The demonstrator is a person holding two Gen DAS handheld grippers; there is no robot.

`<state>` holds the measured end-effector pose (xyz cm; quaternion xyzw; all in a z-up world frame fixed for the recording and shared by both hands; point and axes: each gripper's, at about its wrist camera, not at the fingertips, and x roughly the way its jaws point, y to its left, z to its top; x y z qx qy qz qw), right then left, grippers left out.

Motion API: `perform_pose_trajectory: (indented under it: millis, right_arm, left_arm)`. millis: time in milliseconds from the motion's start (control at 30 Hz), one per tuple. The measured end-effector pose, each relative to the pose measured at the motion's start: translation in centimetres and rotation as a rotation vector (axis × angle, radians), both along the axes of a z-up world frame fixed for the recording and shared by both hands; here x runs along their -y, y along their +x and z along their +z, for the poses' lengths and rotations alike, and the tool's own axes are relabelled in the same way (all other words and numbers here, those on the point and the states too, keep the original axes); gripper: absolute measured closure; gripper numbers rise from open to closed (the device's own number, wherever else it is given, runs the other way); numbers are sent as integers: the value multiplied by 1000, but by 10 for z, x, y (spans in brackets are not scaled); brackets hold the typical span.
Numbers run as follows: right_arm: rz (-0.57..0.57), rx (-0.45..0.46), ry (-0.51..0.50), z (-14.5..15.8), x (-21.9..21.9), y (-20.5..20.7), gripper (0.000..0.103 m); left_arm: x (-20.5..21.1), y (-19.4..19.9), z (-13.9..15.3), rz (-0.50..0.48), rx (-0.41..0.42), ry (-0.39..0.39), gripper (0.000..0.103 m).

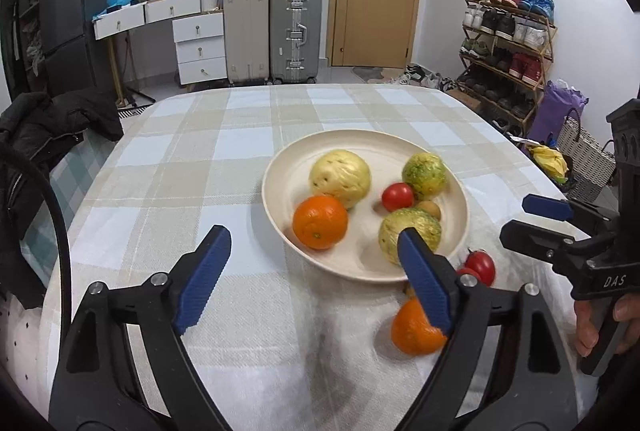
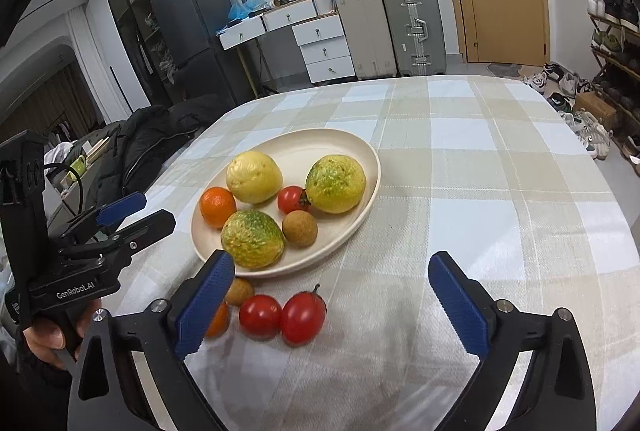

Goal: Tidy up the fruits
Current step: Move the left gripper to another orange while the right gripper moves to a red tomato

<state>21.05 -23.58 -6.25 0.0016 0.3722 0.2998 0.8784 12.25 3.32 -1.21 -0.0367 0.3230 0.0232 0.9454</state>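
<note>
A cream plate on the checked tablecloth holds three yellow-green fruits, an orange, a tomato and a brown longan. On the cloth in front of the plate lie two tomatoes, an orange and a longan. My left gripper is open and empty above the near rim. My right gripper is open and empty above the loose tomatoes.
The table is covered with a beige and blue checked cloth. A dark jacket lies at its left edge. Suitcases, white drawers and a shoe rack stand beyond the table.
</note>
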Motion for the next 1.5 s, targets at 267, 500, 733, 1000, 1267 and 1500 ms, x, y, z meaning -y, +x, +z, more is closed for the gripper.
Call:
perform_pose_trajectory:
  millis: [267,500,733,1000,1267,1500]
  right_arm:
    - [17,-21,-5,-4,16,-8,0]
    - [16,-1,-87,-7,11,-11,0]
    - [34,-5,-172,-9,1,-14,0]
    - [7,-40,-231,-20,-4,-7,0]
    - [-55,-84,-195,-27,-5,6,0]
    - [-68,-73,-210,-29,-13,7,0]
  left_arm:
    - [10,-23,-4,-1,-11,13,1]
    - [18,-32,-8,-13,-24,16,1]
    - [27,-30,-17,-35,-69,30,1]
    - [31,-26,-23,-53,-90,43,1]
    - [30,-22,-27,-49,-101,46,1]
    - [29,-21,-27,-52,-103,44,1]
